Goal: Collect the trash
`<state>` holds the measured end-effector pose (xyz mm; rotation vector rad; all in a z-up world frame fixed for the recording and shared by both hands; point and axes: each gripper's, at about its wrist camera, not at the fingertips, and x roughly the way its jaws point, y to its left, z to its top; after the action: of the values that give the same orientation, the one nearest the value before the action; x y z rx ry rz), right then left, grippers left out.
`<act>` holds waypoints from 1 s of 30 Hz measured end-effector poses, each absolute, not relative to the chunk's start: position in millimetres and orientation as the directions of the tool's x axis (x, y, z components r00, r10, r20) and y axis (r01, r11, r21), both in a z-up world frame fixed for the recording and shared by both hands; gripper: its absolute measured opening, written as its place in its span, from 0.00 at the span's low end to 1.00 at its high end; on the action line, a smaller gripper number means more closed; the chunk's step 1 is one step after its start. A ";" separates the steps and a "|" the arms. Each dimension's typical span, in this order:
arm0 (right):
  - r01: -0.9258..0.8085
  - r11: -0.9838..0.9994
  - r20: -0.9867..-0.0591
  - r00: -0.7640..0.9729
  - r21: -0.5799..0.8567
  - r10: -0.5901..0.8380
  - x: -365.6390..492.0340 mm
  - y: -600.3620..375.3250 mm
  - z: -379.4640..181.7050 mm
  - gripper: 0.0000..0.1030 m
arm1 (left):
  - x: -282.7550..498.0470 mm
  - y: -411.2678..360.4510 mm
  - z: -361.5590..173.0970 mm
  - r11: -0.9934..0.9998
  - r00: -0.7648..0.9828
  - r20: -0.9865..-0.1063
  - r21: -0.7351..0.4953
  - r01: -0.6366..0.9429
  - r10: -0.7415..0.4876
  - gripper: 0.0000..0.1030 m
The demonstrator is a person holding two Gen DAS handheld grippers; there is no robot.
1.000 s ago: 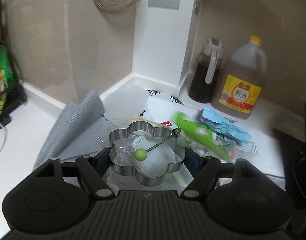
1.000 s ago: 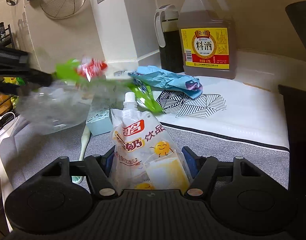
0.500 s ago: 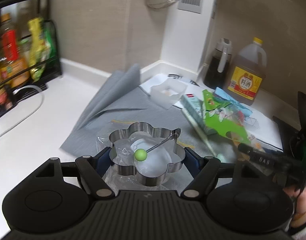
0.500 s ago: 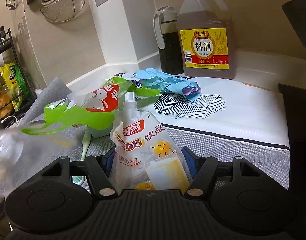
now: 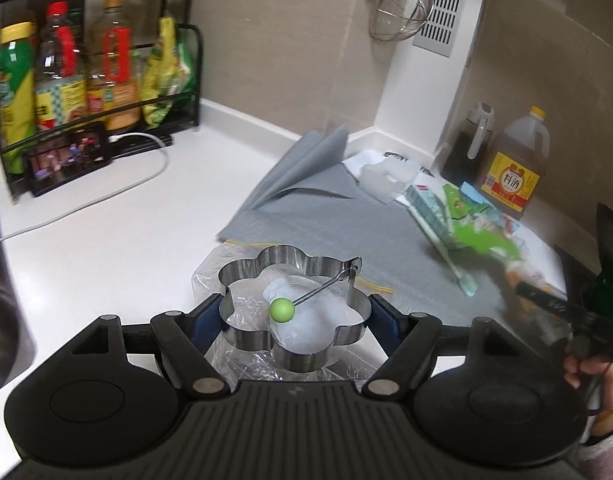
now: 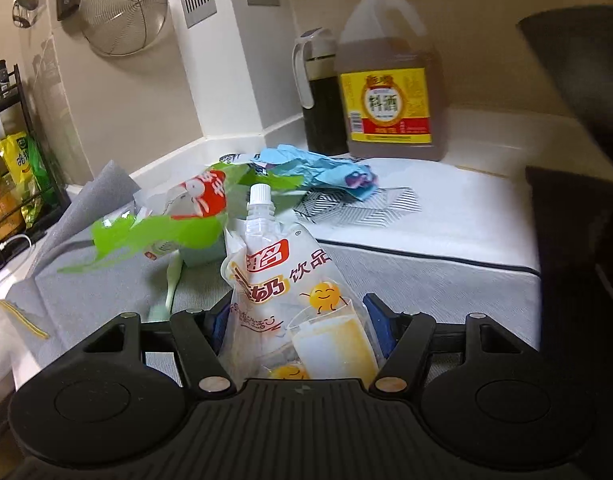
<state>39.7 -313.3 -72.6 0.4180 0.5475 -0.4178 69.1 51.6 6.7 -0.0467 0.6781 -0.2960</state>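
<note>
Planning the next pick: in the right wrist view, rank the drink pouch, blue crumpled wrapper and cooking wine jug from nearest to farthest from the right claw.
1. Drink pouch: in the right claw.
2. Blue crumpled wrapper: mid-counter, ahead.
3. Cooking wine jug: against the back wall, farthest.

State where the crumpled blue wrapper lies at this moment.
In the right wrist view the crumpled blue wrapper lies on the white patterned mat, just in front of the dark sauce jug and left of the cooking wine bottle.

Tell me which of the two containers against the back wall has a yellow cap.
The big amber jug with the yellow-and-red label, on the right. The dark dispenser to its left has a grey-white lid and looped handle.
</note>
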 end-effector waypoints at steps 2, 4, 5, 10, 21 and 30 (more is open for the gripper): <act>0.491 0.835 -0.569 0.772 0.248 -0.284 27.5 -307.1 -65.0 0.66 | 58.5 59.9 4.0 0.958 0.742 -0.609 -0.132 0.253 -0.280 0.79; 0.500 0.835 -0.570 0.765 0.231 -0.300 18.7 -301.7 -58.6 0.66 | 47.4 68.0 0.4 0.958 0.742 -0.609 -0.135 0.251 -0.280 0.79; 0.504 0.835 -0.572 0.761 0.224 -0.306 15.4 -299.2 -56.2 0.66 | 42.0 71.9 -1.5 0.958 0.741 -0.609 -0.140 0.251 -0.283 0.79; 0.510 0.836 -0.586 0.747 0.200 -0.316 -0.4 -285.1 -46.8 0.66 | 14.4 89.5 -12.9 0.957 0.741 -0.607 -0.156 0.244 -0.288 0.79; 0.489 0.860 -0.592 0.740 0.146 -0.319 -45.2 -241.2 -34.2 0.66 | -33.1 120.9 -37.6 0.956 0.737 -0.610 -0.165 0.241 -0.291 0.79; 0.453 0.884 -0.548 0.771 0.114 -0.325 -67.5 -215.1 -13.9 0.66 | -53.0 138.5 -48.4 0.957 0.740 -0.607 -0.178 0.229 -0.290 0.79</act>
<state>-67.5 -215.1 -13.9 0.2463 0.5454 -0.4264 -53.0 138.5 -48.4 -0.0944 0.6807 -0.2849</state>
